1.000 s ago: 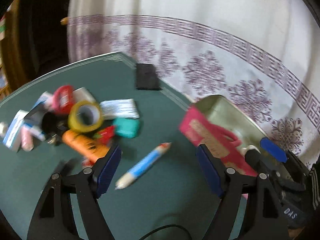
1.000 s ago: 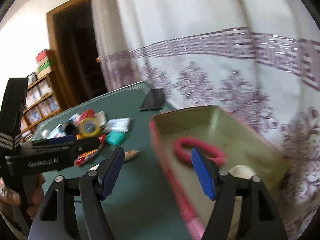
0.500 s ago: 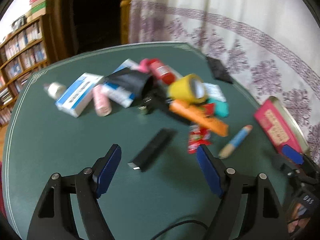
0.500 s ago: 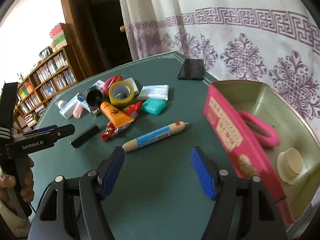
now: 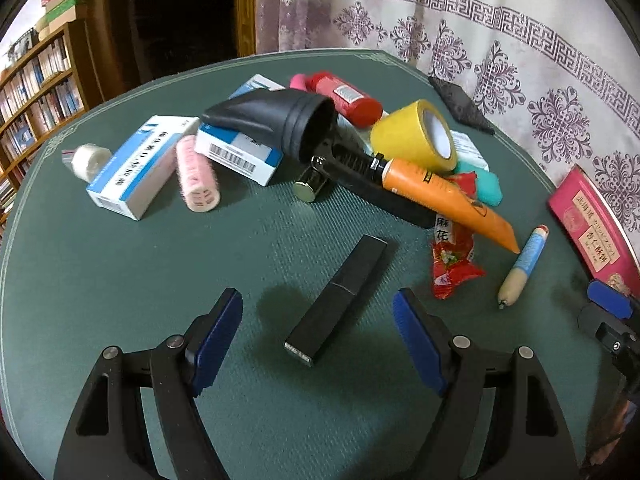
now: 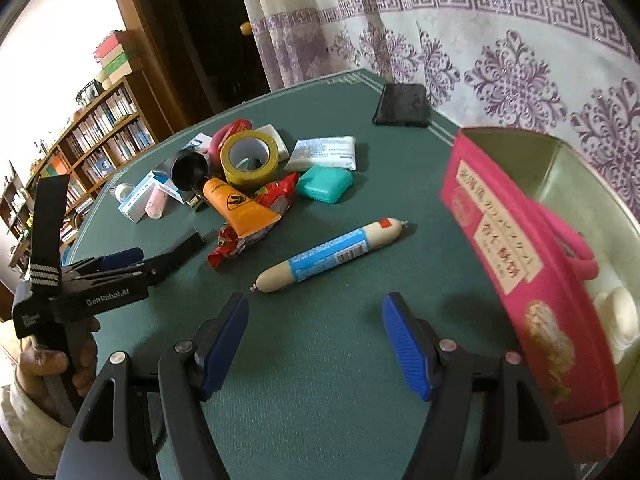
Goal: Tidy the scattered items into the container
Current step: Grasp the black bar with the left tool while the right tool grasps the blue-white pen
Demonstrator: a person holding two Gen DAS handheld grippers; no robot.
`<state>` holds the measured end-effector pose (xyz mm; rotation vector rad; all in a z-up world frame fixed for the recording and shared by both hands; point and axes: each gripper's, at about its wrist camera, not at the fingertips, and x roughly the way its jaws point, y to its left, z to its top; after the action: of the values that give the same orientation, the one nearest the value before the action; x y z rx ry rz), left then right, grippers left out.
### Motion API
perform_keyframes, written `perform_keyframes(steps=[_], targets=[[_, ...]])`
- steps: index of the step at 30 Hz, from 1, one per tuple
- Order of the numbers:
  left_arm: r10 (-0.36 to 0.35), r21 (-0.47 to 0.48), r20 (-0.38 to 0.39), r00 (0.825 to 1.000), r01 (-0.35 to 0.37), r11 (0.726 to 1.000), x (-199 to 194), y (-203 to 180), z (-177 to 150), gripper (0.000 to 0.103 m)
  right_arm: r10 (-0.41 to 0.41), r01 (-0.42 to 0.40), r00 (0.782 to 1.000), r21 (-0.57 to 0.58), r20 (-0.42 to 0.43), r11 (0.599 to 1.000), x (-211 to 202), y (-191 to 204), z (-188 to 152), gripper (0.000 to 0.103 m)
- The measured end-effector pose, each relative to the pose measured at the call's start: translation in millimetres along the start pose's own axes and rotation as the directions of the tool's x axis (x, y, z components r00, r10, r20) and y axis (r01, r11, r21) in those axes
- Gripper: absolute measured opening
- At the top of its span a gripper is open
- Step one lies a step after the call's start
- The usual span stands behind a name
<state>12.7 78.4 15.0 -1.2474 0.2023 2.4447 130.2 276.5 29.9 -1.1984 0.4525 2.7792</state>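
Note:
My left gripper (image 5: 318, 312) is open and low over the green table (image 5: 120, 280). A black rectangular stick (image 5: 340, 300) lies between its fingers, clear of both pads. My right gripper (image 6: 316, 308) is open too, and nothing sits between its fingers. A blue-labelled sausage (image 6: 332, 256) lies just ahead of it. The open pink tin (image 6: 520, 240) stands to its right and holds a pink hair band (image 6: 568, 240) and a white lid (image 6: 616, 312). In a heap behind lie a yellow tape roll (image 5: 416, 140), an orange tube (image 5: 444, 196) and a red snack packet (image 5: 452, 256).
The heap also has a black tube (image 5: 276, 120), blue-white boxes (image 5: 140, 168), a pink hair roller (image 5: 196, 180), a red bottle (image 5: 344, 94) and a teal case (image 6: 326, 184). A black phone (image 6: 402, 110) lies by the far edge, near the curtain (image 6: 480, 40). Bookshelves (image 6: 100, 140) stand at left.
My left gripper has swung left from the tin, across the heap, and sunk over the black stick. My right gripper has tipped down from the tin toward the sausage. Both stayed open.

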Motion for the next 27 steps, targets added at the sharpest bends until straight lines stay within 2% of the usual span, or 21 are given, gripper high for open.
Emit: perform_keyframes(steps=[4,6,7,8,9,12,17,23,25,27], targets=[[-0.004,0.002,-0.002,1.0,0.004,1.0,7,-1,-1,0.079,0.0,0.001,1.0,0.022,-0.03,1.0,16,1,8,0.074],[0.016,0.002,0.008,1.0,-0.016,1.0,8,0,-3,0.066,-0.001,0.003,0.999,0.039,-0.045,0.999,24,0,12,0.074],[0.025,0.005,0.015,1.0,-0.025,1.0,8,0,-4,0.063,-0.001,0.004,0.999,0.05,-0.054,0.999,29,0,14,0.074],[0.023,0.006,0.021,1.0,-0.023,1.0,7,0,-4,0.056,-0.006,0.01,0.998,0.06,-0.062,0.998,33,-1,16,0.074],[0.014,0.003,0.026,1.0,-0.014,1.0,6,2,-5,0.044,-0.014,0.019,0.997,0.072,-0.07,0.997,37,-2,18,0.074],[0.004,-0.003,0.036,0.999,-0.004,1.0,3,2,-8,0.025,-0.045,0.053,0.996,0.107,-0.083,0.993,47,-8,24,0.074],[-0.036,0.005,0.04,0.999,0.036,0.999,-2,-8,-12,0.022,-0.109,0.118,0.99,0.109,-0.086,0.987,62,-11,34,0.074],[-0.068,0.025,0.04,0.997,0.067,0.997,-6,-19,-15,0.022,-0.201,0.2,0.977,-0.023,-0.064,0.979,71,6,32,0.074],[-0.067,0.024,0.041,0.997,0.066,0.998,-5,-19,-15,0.022,-0.221,0.217,0.974,-0.073,-0.05,0.973,72,12,28,0.067],[-0.073,0.016,0.041,0.997,0.072,0.997,-5,-18,-14,0.022,-0.224,0.219,0.974,-0.102,-0.039,0.97,70,16,26,0.053]])
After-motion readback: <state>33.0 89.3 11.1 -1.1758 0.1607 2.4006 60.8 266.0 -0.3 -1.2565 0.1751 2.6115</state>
